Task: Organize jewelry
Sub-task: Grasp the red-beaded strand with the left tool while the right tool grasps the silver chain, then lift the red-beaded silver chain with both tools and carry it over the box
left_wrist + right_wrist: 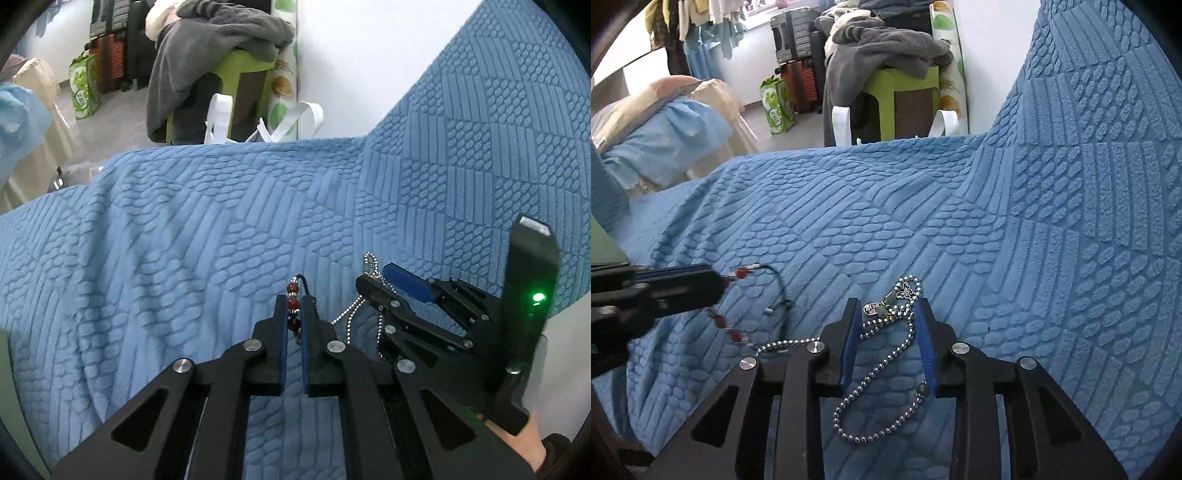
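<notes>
The string of dark red beads on a thin cord (pixel 293 308) was pinched in the left gripper (pixel 294 295), probably to lift it clear of the silver ball-chain necklace (pixel 882 369), which was left on the blue quilted cover (pixel 923 221) between the parted jaws of the right gripper (pixel 886 314).

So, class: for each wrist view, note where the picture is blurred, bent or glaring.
Left wrist view: dark lens rim at the corners, blue bedspread bowed, a green light flaring. Right wrist view: the left gripper and red bead bracelet smeared, silver bead chain sharp.
</notes>
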Demonstrator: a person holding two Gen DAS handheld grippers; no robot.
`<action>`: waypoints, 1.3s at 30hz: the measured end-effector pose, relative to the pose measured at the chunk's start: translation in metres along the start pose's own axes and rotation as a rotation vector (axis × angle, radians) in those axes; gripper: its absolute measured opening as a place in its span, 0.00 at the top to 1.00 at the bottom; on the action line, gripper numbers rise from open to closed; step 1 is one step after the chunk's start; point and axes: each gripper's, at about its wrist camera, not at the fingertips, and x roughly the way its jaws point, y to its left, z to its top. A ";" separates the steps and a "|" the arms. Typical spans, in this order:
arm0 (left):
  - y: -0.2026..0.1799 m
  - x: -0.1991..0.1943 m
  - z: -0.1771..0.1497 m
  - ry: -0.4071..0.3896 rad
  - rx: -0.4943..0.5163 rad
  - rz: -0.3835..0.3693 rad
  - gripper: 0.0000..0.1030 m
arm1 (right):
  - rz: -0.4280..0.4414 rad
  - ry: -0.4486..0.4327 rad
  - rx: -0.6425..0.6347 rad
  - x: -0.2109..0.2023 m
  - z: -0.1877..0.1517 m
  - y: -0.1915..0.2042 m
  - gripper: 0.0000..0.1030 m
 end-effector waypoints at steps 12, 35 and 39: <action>0.014 -0.040 -0.007 -0.017 0.000 0.020 0.95 | 0.115 0.020 0.116 -0.011 0.002 -0.009 0.99; 0.042 -0.165 0.016 -0.166 -0.021 0.043 0.95 | 0.220 -0.207 0.116 -0.142 0.051 0.030 0.99; 0.047 -0.192 0.023 -0.193 -0.025 0.042 0.95 | 0.212 -0.223 0.091 -0.161 0.064 0.047 0.98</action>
